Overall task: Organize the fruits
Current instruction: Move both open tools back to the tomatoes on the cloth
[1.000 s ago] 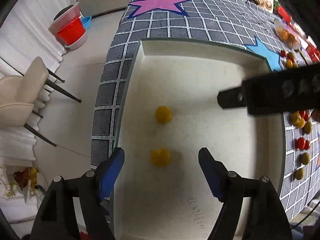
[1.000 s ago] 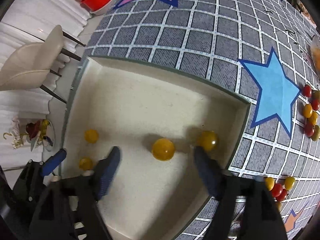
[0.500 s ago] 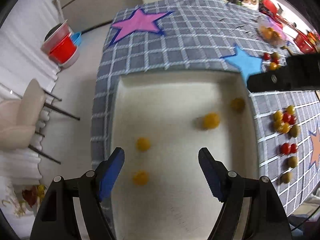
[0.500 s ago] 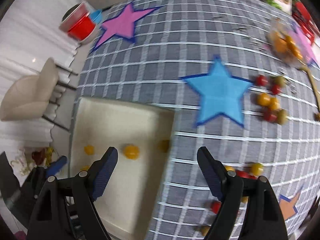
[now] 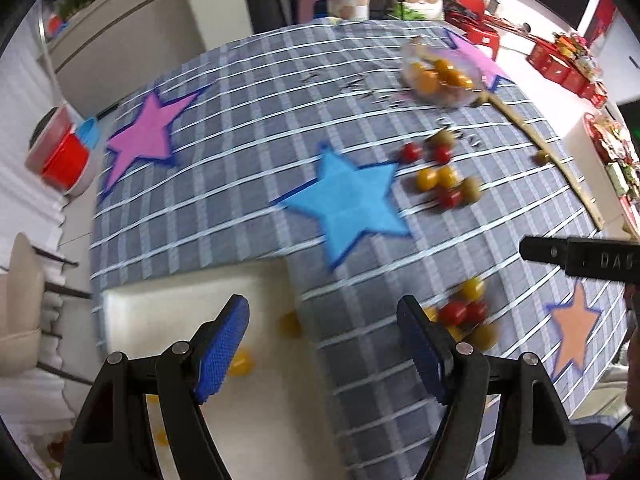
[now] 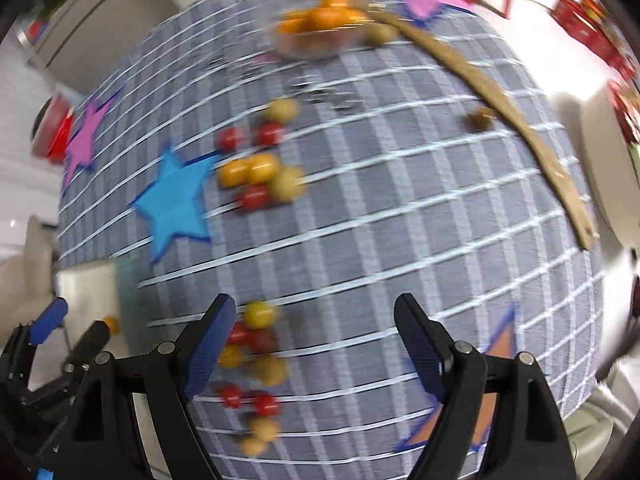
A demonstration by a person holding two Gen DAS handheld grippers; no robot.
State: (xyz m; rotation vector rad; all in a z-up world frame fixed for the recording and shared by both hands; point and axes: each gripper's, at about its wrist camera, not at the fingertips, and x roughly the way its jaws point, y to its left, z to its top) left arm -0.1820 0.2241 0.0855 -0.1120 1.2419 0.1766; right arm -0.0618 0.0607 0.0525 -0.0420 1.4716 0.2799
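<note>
The left claw (image 5: 322,344) hangs wide open with nothing between its blue pads, above the corner where a cream tray (image 5: 160,300) meets the grey checked cloth of the bench (image 5: 248,92). Inside the tray, a yellow fruit (image 5: 290,323) lies close to the tray's right wall, and another yellow one (image 5: 242,362) sits just behind the claw's left pad; two more yellow bits show lower down, partly hidden by the claw's arm.

The right claw (image 6: 314,344) is also spread wide and holds nothing. It hovers over the cloth, with a loose cluster of red and yellow fruits (image 6: 252,344) just beside its left pad. In the left wrist view the same cluster (image 5: 464,316) lies just past that claw's right pad, outside the tray.

Farther up the cloth, beside a blue star (image 5: 344,204), a second group of fruits (image 5: 440,176) holds red, yellow and greenish ones touching or nearly touching. Beyond it a clear bowl (image 5: 440,76) holds orange-yellow fruits. A long tan strip (image 6: 500,104) curves along the bench's right side, with a single small fruit (image 6: 482,118) beside it; the right wrist view is smeared, so its colour is probably greenish brown, but I cannot be sure.

A pink star (image 5: 148,132) marks the cloth's far left, and red tubs (image 5: 60,152) stand on the floor beyond the bench edge.
</note>
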